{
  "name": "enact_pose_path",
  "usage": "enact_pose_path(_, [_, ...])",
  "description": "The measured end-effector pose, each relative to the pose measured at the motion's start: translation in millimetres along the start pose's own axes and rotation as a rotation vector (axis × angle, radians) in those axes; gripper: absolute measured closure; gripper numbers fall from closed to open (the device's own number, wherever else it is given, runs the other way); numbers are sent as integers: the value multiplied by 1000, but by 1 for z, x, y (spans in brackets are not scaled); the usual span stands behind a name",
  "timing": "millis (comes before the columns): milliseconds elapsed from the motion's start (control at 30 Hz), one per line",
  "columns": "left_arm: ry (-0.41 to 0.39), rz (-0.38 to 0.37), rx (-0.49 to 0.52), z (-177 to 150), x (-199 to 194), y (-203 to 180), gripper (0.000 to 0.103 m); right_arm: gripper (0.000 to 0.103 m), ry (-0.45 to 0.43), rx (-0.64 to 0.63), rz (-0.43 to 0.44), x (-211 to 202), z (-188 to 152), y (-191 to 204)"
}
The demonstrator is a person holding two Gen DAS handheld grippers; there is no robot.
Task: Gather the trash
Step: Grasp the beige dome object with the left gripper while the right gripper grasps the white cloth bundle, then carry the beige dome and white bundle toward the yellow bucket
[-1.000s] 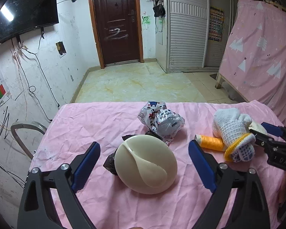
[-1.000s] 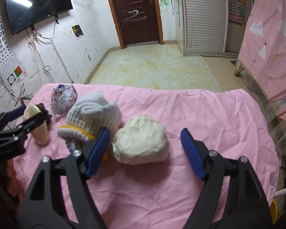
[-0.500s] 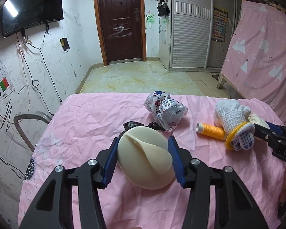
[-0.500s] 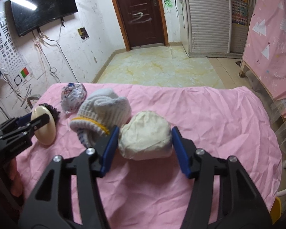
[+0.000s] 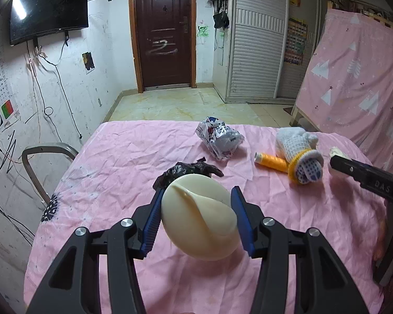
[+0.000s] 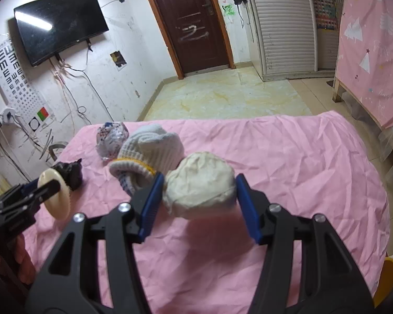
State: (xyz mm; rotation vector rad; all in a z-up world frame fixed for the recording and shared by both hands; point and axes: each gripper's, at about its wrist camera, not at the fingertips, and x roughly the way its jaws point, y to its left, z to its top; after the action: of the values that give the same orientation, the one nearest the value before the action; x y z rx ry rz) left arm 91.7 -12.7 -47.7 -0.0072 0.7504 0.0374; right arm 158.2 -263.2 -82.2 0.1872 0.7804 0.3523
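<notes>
My left gripper (image 5: pixel 196 196) is shut on a cream, rounded shell-like piece (image 5: pixel 199 222), its blue pads pressing both sides, low over the pink tablecloth (image 5: pixel 123 162). From the right wrist view that piece (image 6: pixel 56 201) shows at the far left. My right gripper (image 6: pixel 199 183) is shut on a crumpled white wad (image 6: pixel 201 167). Just behind the cream piece lies a black plastic scrap (image 5: pixel 186 171). Further back is a crinkled printed wrapper (image 5: pixel 220 140).
A white knitted glove (image 5: pixel 298 151) with a yellow cuff lies on an orange thread spool (image 5: pixel 271 161) at the right. A metal chair frame (image 5: pixel 44 151) stands off the table's left edge. A pink-draped frame (image 5: pixel 353 83) rises at the right.
Both grippers stood open around their items a second ago and have closed on them. The left one has drawn the cream piece back toward me, uncovering the black scrap.
</notes>
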Motion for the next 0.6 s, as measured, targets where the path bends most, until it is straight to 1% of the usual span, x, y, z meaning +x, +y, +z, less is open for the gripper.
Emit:
enact_pose_path(167, [16, -6, 15, -14, -6, 4, 61, 49, -9, 1, 6, -4, -2, -3])
enact_pose_path(300, [27, 4, 15, -21, -8, 8, 60, 49, -13, 1, 11, -6, -4, -2])
enact_pose_path(400, [33, 10, 24, -26, -9, 10, 60, 49, -19, -1, 10, -8, -4, -3])
enact_pose_path(600, [37, -5, 20, -30, -13, 9, 60, 49, -36, 13, 9, -13, -7, -4])
